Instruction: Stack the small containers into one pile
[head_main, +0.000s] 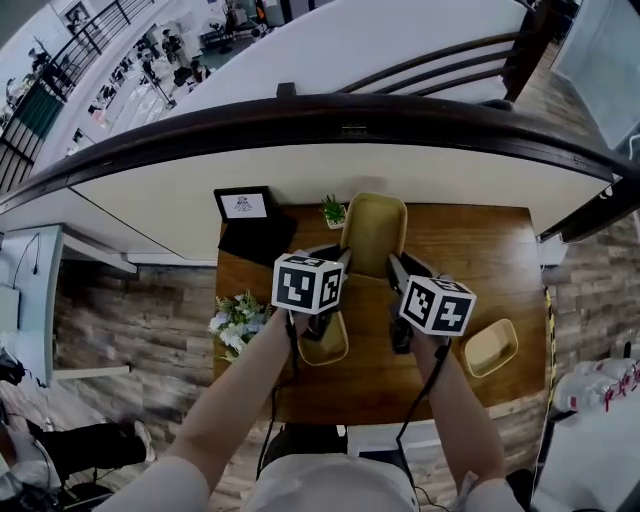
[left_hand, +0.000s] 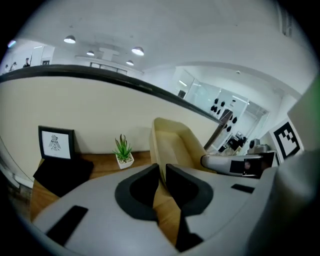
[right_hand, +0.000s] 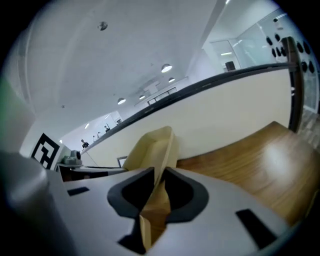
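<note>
Centre of the head view: left gripper (head_main: 337, 258) and right gripper (head_main: 396, 270) jaws clamp narrow on opposite rims of the beige container (head_main: 373, 228), over the desk (head_main: 470, 250); second container (head_main: 326, 345) lower centre, third container (head_main: 490, 348) lower right

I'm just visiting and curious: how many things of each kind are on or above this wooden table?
Beige containers: 3
Potted plant: 1
Flower bunch: 1
Picture frame: 1
Black mat: 1
Total: 7
</note>
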